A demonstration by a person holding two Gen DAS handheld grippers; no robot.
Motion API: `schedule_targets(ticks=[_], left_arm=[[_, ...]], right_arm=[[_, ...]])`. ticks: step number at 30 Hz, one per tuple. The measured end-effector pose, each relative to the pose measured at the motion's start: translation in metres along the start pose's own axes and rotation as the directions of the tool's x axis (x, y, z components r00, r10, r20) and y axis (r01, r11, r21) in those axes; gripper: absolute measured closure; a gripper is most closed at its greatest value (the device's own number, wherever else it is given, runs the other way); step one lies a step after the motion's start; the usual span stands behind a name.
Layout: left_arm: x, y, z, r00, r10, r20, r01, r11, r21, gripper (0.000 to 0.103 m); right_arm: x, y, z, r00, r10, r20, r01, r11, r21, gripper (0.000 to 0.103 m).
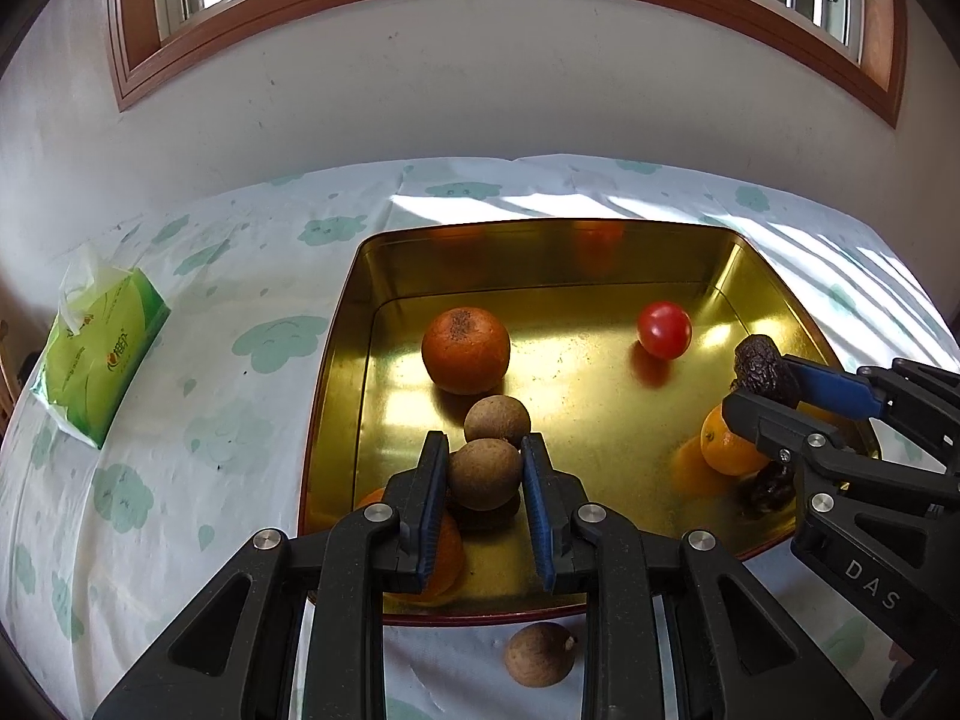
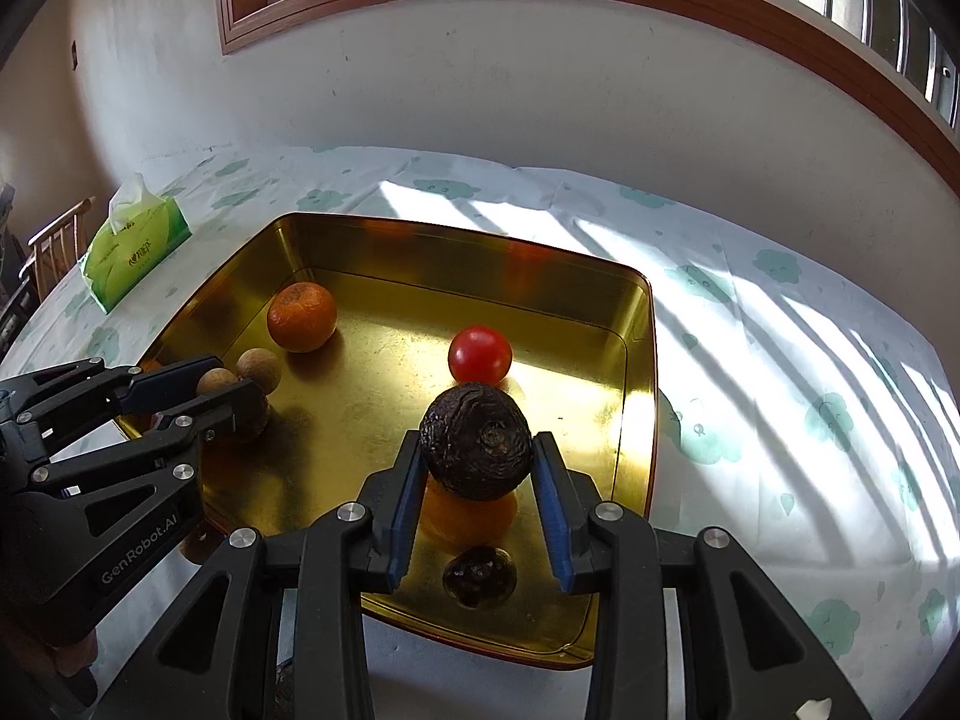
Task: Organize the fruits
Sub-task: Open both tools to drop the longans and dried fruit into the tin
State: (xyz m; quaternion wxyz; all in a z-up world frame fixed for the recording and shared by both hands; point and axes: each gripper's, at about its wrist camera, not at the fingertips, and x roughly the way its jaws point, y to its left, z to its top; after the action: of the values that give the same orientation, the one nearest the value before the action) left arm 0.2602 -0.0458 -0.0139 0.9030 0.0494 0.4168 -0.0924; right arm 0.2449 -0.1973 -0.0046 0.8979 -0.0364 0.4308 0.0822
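A gold metal tray [image 1: 600, 264] [image 2: 636, 360] sits on the table. My left gripper [image 1: 485, 468] is shut on a brown longan [image 1: 485, 473] and holds it over the tray's near left part; it also shows in the right wrist view [image 2: 231, 393]. My right gripper [image 2: 477, 456] is shut on a dark wrinkled fruit [image 2: 475, 441] above the tray's near right part, also seen in the left wrist view [image 1: 762, 369]. In the tray lie a mandarin [image 1: 465, 349], a red tomato [image 1: 663, 329], a second longan [image 1: 497, 420], another orange [image 1: 729, 450] and a dark fruit [image 2: 479, 576].
A third longan [image 1: 539, 654] lies on the tablecloth in front of the tray. A green tissue pack [image 1: 99, 354] stands at the far left. A wall with a window runs behind the table. A wooden chair [image 2: 57, 240] stands off the left edge.
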Motion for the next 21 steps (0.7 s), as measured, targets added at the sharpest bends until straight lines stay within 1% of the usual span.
schedule_targets(ticks=[2,4,7,9,13,15,21], left_arm=[[0.0,0.0,0.0,1.0,-0.005,-0.002,0.005,1.0,-0.004,0.076],[0.001,0.0,0.0,1.0,-0.008,-0.001,0.008,1.0,-0.005,0.073],[-0.001,-0.002,0.0,1.0,-0.01,0.002,0.01,1.0,0.003,0.066],[-0.004,-0.003,0.0,1.0,-0.013,0.008,0.013,1.0,0.004,0.063],[-0.012,-0.005,-0.002,1.0,-0.013,0.017,0.013,1.0,0.0,0.054],[-0.017,-0.006,-0.003,1.0,-0.011,0.021,0.011,1.0,0.0,0.052],[-0.042,-0.008,-0.01,0.999,-0.01,0.038,0.01,1.0,-0.002,0.052]], right_arm=[[-0.001,0.0,0.0,1.0,0.001,0.003,-0.001,1.0,0.002,0.066],[-0.002,0.001,0.0,1.0,0.002,0.004,-0.002,1.0,0.004,0.065],[-0.005,0.001,0.0,1.0,-0.002,0.014,0.002,1.0,0.007,0.056],[-0.008,0.001,0.0,1.0,0.002,0.02,-0.002,1.0,0.011,0.056],[-0.018,0.002,-0.001,1.0,0.003,0.031,-0.004,1.0,0.014,0.056],[-0.026,0.002,-0.003,0.999,0.003,0.038,-0.004,1.0,0.018,0.056],[-0.055,0.003,-0.012,0.998,0.009,0.066,-0.011,1.0,0.027,0.056]])
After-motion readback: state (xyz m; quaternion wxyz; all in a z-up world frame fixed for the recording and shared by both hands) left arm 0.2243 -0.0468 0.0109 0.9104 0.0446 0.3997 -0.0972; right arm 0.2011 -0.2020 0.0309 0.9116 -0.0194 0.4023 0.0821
